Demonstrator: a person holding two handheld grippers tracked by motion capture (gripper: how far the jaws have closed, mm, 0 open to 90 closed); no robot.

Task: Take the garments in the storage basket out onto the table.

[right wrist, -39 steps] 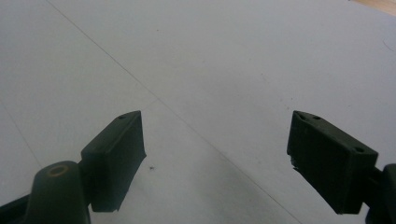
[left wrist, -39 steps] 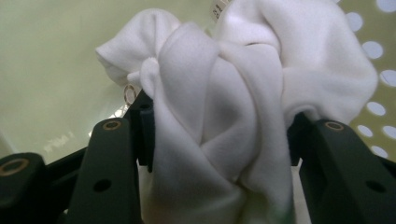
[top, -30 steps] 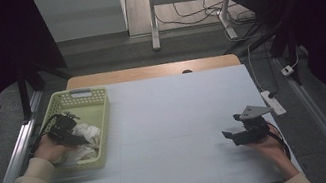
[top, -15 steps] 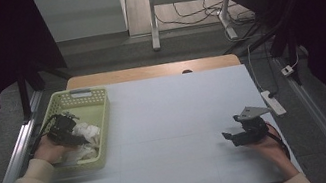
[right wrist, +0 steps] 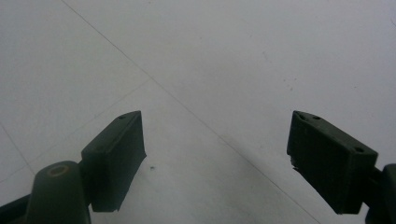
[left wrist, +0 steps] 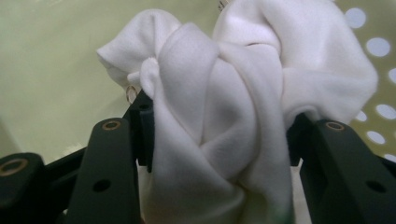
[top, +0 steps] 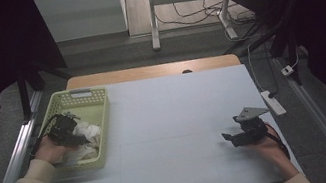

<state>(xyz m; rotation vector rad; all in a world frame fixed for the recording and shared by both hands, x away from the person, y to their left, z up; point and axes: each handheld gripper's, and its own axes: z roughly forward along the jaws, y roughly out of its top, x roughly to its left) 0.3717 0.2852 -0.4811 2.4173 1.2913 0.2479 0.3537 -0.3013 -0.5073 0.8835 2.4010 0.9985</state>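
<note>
While reaching into the yellow-green basket (top: 101,127) at the nine o'clock side of the table (top: 176,119), pinching a bunched white cloth (top: 85,135) with the left gripper (top: 73,132): pressing both black jaws into the folds from either side, as seen up close in the left gripper view on the cloth (left wrist: 233,116), and squeezing the fabric into a tight waist between the pads. Bulging out above the jaws in two soft lobes, and covering most of the basket wall (left wrist: 56,60) behind. Hiding the lower end of the cloth under the bottom edge of that view, so not telling whether touching the basket floor or hanging just off it. Blurring the perforated wall at three o'clock into pale dots. Masking part of the cloth in the high view under the hand and gripper body, with more white fabric lying at five o'clock of the gripper.

Moving across to four o'clock on the table: resting low over the pale surface with the right gripper (top: 232,137), well apart from the basket. Standing wide open in the right gripper view (right wrist: 217,154), gripping nothing, with bare tabletop (right wrist: 210,70) between the jaws. Cutting off the forearm at the bottom edge.
</note>
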